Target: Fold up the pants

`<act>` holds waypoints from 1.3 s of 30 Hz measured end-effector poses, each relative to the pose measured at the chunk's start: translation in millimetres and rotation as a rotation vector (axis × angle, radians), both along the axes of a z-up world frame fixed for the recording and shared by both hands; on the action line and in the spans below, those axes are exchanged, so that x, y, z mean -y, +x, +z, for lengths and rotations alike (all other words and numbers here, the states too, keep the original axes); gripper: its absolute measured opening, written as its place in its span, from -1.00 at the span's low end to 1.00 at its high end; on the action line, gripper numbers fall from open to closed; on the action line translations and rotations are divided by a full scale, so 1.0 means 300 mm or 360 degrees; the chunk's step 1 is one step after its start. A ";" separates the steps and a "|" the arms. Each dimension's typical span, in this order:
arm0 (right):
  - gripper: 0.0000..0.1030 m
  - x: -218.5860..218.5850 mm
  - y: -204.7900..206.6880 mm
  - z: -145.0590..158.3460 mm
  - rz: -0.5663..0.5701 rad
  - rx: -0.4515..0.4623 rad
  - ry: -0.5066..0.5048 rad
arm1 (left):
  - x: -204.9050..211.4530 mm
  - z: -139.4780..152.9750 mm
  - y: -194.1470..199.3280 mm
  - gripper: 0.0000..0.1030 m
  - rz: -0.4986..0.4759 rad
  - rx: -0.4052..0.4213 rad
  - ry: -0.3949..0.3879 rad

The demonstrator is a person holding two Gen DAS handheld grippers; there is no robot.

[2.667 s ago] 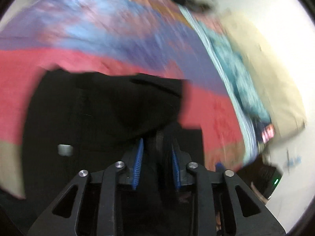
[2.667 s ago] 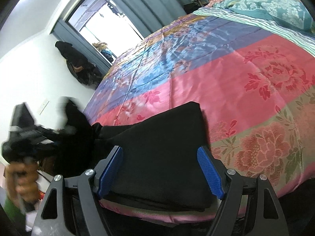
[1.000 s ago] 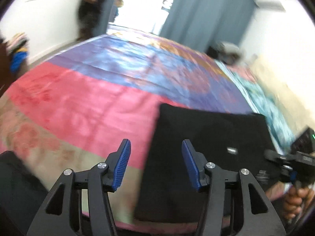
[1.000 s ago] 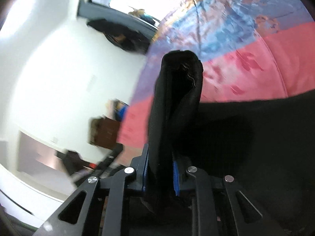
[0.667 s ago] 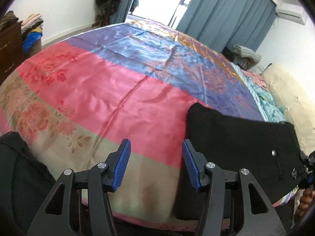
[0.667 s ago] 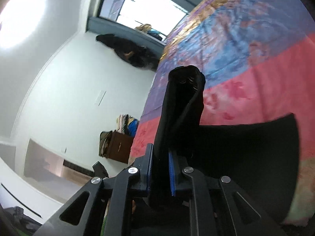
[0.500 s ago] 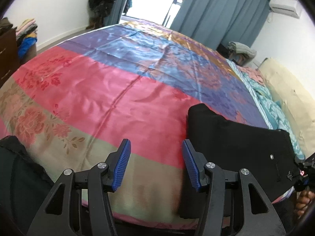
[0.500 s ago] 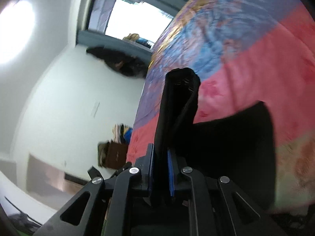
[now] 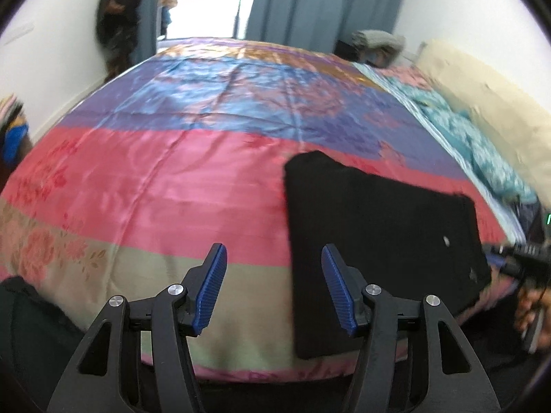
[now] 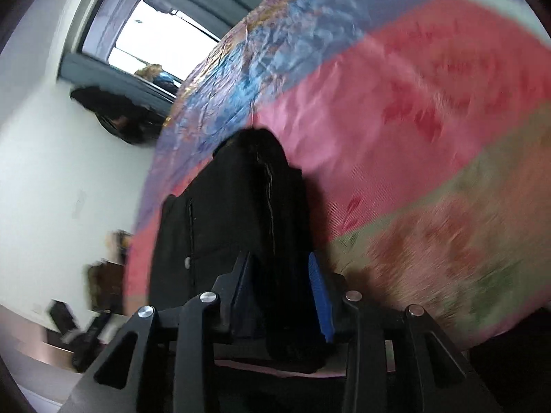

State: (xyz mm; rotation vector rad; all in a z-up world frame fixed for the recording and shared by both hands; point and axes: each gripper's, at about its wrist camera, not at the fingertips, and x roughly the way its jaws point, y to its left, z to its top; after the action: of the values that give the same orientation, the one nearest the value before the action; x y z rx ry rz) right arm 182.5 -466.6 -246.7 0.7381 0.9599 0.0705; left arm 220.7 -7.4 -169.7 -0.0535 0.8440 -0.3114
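Note:
The black pants (image 9: 378, 241) lie folded into a flat rectangle on the near right part of the bed, one edge hanging over the bed's front edge. My left gripper (image 9: 272, 289) is open and empty, hovering over the bedspread just left of the pants. My right gripper (image 10: 280, 296) has its jaws slightly apart around the right edge of the pants (image 10: 241, 213), which lie down on the bed here. In the left wrist view the right gripper shows at the far right edge (image 9: 520, 258), held by a hand.
A satin bedspread (image 9: 172, 179) in pink, blue and purple bands covers the bed. Teal pillows (image 9: 475, 137) and a beige headboard (image 9: 499, 103) are at the right. Blue curtains (image 9: 323, 3) and a bright doorway are beyond. Dark clothes (image 9: 117, 17) hang on the left wall.
My right gripper has lowered the held edge of the pants onto the bed and its jaws have parted a little. My left gripper, which released earlier, has drifted left and stays open.

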 end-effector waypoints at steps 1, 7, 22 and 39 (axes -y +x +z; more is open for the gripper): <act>-0.32 -0.014 0.000 0.045 0.0024 0.0035 -0.0089 | 0.023 0.004 -0.010 0.16 -0.0036 0.0012 0.0015; -0.32 -0.221 -0.014 0.199 0.0408 0.0222 -0.0382 | 0.198 -0.012 -0.044 0.23 -0.0299 -0.0001 0.0114; -0.33 -0.302 0.174 0.266 0.0485 0.0194 -0.0654 | 0.232 0.007 0.053 0.48 -0.0282 -0.0122 0.0142; -0.29 -0.304 0.124 0.167 0.0483 0.0116 -0.0774 | 0.256 -0.058 0.054 0.48 -0.0202 -0.0247 0.0219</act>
State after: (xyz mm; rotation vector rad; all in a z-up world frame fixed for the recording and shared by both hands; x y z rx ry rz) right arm 219.7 -375.5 -196.4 0.1391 0.9635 0.1229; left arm 236.9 -84.3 -187.1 0.1059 1.0234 -0.3708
